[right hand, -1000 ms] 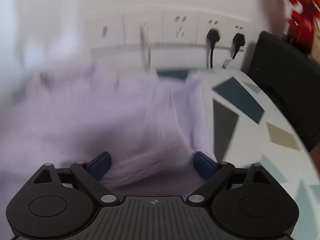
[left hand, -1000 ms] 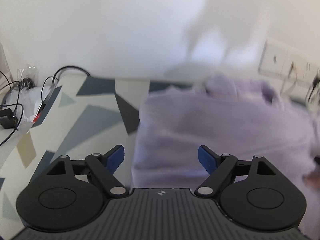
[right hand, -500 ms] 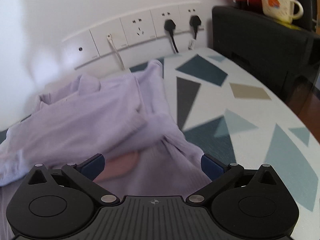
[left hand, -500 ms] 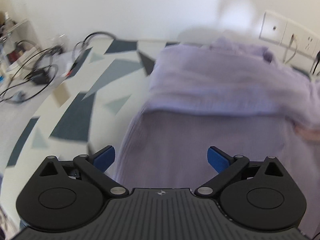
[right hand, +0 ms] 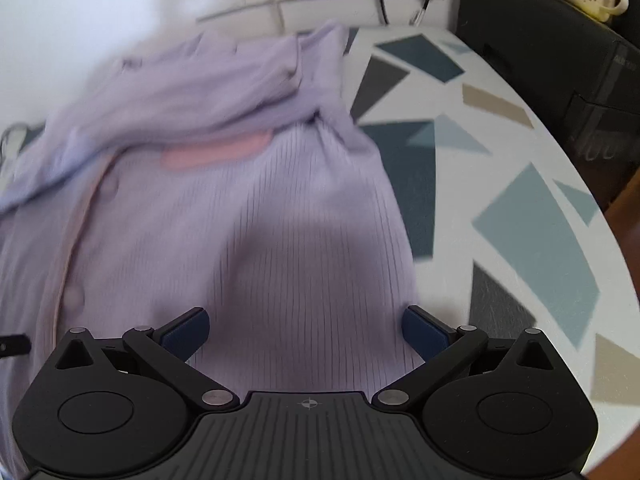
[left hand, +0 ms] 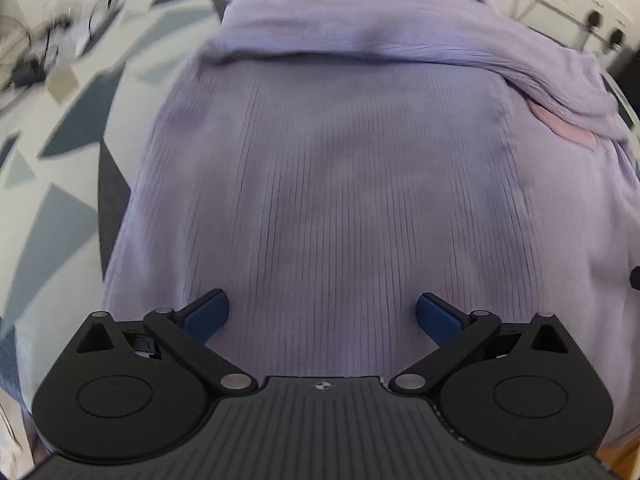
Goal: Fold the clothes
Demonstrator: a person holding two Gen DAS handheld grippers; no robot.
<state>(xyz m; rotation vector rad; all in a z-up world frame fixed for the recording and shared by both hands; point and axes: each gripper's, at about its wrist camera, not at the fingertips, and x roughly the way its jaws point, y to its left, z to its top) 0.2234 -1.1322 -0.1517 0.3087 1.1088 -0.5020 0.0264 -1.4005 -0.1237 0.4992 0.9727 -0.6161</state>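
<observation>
Lilac garment flat on table, beneath both spread hand-held grippers.

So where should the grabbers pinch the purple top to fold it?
Probably the purple top is best pinched at its near bottom hem, coming from the table's near side. Both the left gripper and right gripper are open just above that flat, ribbed end; the far end is already bunched over.

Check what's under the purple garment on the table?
The garment lies on a table with a triangle pattern, visible around its edges. Anything beneath its middle is covered.
</observation>
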